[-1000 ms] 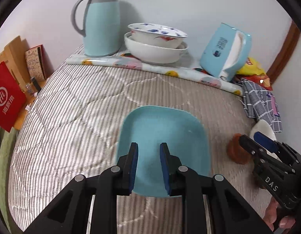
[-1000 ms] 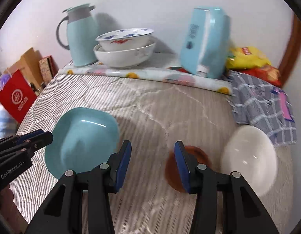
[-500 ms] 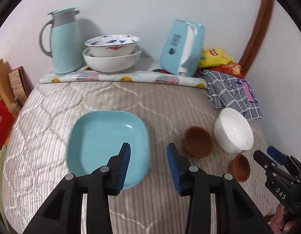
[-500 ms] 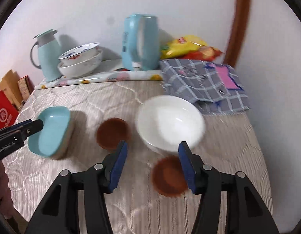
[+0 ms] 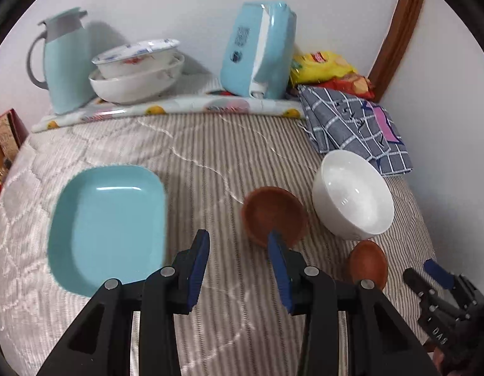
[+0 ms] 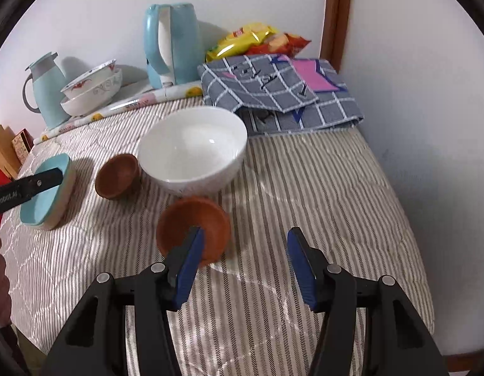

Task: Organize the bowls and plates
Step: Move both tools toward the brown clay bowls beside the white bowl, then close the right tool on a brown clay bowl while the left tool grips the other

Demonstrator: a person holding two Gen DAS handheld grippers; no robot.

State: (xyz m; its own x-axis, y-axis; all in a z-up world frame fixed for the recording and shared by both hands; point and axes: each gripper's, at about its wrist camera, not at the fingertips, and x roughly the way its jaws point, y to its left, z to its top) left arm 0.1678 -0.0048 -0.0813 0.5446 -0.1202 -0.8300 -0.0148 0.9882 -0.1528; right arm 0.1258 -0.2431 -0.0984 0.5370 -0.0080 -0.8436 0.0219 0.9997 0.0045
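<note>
both tongs are hanging open and empty: the left gripper (image 5: 237, 241) between teal plate (image 5: 107, 225) and brown bowl (image 5: 273, 213), the right gripper (image 6: 243, 241) over bare quilt (image 6: 320, 194) beside white bowl (image 6: 192, 150).

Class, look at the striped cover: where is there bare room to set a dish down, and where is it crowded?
Bare: the strip between the blue plate and the brown bowl, and the stretch right of the white bowl, towards the wall. Crowded: the two brown bowls and the white bowl cluster together, and the back edge is packed, jug to checked cloth.
</note>
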